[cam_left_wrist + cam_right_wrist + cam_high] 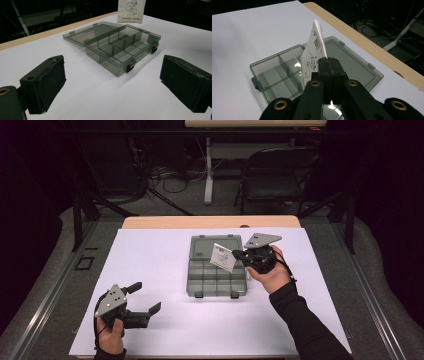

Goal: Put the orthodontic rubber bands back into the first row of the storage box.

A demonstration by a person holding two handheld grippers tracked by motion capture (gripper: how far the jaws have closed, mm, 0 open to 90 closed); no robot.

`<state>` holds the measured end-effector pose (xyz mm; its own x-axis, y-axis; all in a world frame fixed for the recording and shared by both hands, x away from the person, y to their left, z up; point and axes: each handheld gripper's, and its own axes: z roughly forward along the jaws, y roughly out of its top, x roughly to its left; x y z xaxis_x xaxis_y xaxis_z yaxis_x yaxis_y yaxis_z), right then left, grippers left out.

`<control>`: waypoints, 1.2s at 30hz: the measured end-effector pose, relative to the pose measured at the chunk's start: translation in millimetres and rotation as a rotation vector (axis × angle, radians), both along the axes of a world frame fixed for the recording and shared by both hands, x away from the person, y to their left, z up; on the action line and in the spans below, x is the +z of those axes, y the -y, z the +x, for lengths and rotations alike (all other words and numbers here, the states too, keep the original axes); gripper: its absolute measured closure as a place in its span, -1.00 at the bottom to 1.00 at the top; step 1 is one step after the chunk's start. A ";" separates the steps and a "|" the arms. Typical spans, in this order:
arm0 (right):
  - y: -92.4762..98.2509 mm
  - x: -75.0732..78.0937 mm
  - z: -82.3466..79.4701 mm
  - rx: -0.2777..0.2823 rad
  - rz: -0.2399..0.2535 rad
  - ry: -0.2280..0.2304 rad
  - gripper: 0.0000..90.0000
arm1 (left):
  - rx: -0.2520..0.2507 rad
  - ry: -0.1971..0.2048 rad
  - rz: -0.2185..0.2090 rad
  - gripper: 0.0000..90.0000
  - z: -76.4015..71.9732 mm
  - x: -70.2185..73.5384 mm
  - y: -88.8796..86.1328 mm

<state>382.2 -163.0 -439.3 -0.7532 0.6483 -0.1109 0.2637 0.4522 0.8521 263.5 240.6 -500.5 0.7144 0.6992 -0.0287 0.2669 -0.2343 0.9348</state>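
A smoky grey plastic compartment box (217, 270) lies open on the white table cover, lid flat toward the far side. In the left gripper view the box (117, 47) sits ahead with empty compartments. My right gripper (239, 255) hovers over the box's right part, shut on a small white packet (223, 257) with a black drawing. The right gripper view has the packet (312, 53) pinched upright between the closed jaws above the box (277, 75). My left gripper (148, 299) rests at the near left of the table, open and holding nothing; its pads (45, 82) stand far apart.
A white sheet (160, 330) covers the wooden table (210, 222). Beyond the table stand a black folding chair (277, 175), a table leg (208, 170) and floor cables. The packet (131, 11) hangs above the box's far side in the left gripper view.
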 end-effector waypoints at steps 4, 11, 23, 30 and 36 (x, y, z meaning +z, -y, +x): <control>-0.3 -1.3 5.4 -0.004 0.005 -0.008 1.00 | 0.000 0.000 0.000 -0.86 0.2 -0.1 0.0; 0.6 -6.6 14.1 -0.015 0.000 -0.029 1.00 | -0.001 -0.004 -0.001 -0.86 0.9 -0.6 0.4; -3.5 -13.0 26.1 -0.013 -0.046 -0.035 1.00 | 0.000 -0.005 -0.001 -0.86 1.0 -0.6 -0.5; -6.3 -20.8 30.5 -0.002 -0.077 -0.051 1.00 | 0.001 -0.004 -0.002 -0.86 0.9 -0.5 -0.6; -7.6 -26.9 33.1 0.002 -0.108 -0.057 1.00 | 0.001 -0.004 0.000 -0.86 0.9 -0.5 -0.7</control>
